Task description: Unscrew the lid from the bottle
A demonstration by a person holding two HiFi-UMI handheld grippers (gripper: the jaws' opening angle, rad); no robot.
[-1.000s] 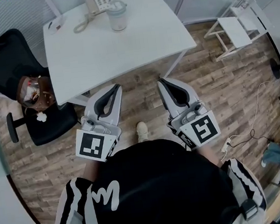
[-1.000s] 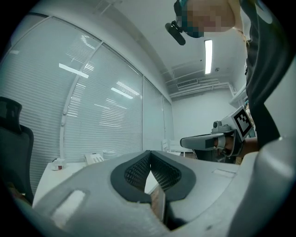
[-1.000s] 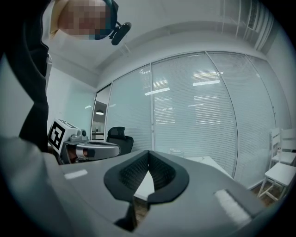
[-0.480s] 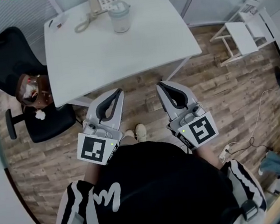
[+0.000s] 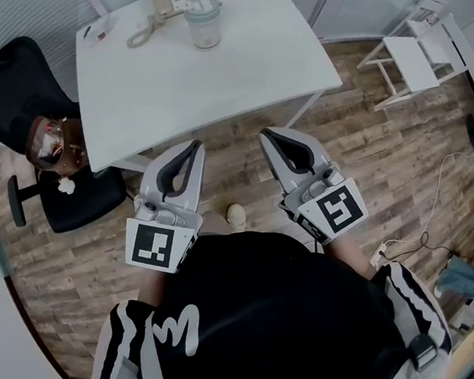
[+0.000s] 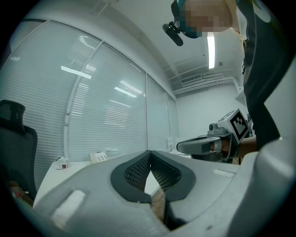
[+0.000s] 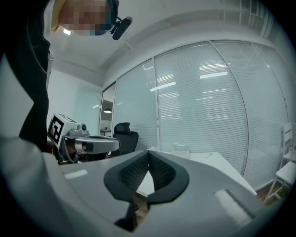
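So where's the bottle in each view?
Head view: bottle top centre, at the table's far end.
Left gripper view: bottle small, left of centre, beside the phone.
Right gripper view: bottle right of centre, on the table.
Shared landmark: the white table.

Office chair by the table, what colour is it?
The office chair is black, clearest in the head view.
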